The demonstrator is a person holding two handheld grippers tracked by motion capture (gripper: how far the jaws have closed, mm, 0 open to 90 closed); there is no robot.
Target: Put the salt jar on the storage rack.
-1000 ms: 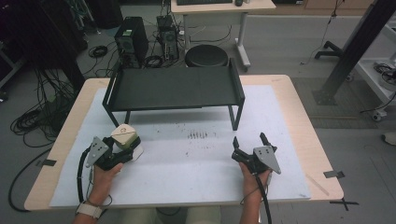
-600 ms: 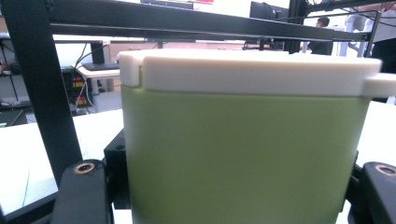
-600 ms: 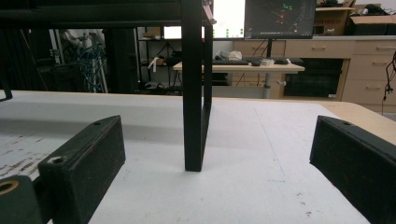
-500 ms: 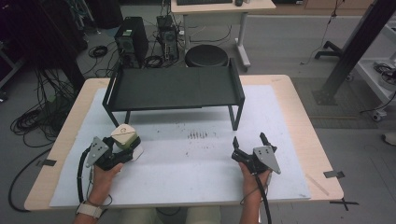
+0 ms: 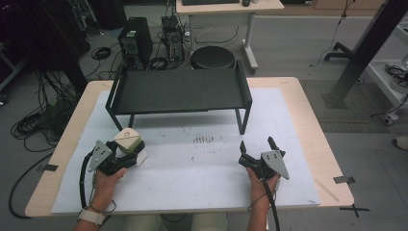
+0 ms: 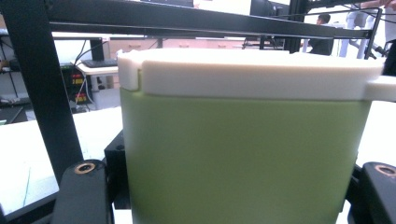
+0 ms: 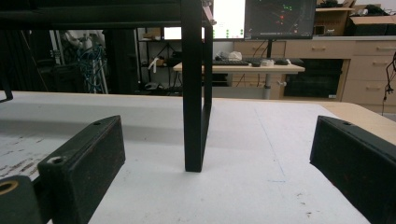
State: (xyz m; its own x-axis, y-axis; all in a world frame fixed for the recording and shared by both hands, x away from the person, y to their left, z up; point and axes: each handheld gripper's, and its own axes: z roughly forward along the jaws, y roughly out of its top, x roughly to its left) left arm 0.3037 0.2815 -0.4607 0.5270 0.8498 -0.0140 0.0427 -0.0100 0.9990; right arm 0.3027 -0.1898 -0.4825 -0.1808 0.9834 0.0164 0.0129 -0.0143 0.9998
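I clamp my left hand-held gripper [image 5: 131, 153] around the green, white-lidded container [image 5: 129, 141] on the tabletop [image 5: 202, 192] before the black rack [image 5: 178, 91], ready to lift it; my right hand-held gripper [image 5: 257, 150] rests wide open and empty, free to help.

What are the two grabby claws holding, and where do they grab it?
The left gripper holds a green container with a white lid, its jaws squeezing the green sides low down, below the lid. The right gripper is open and holds nothing.
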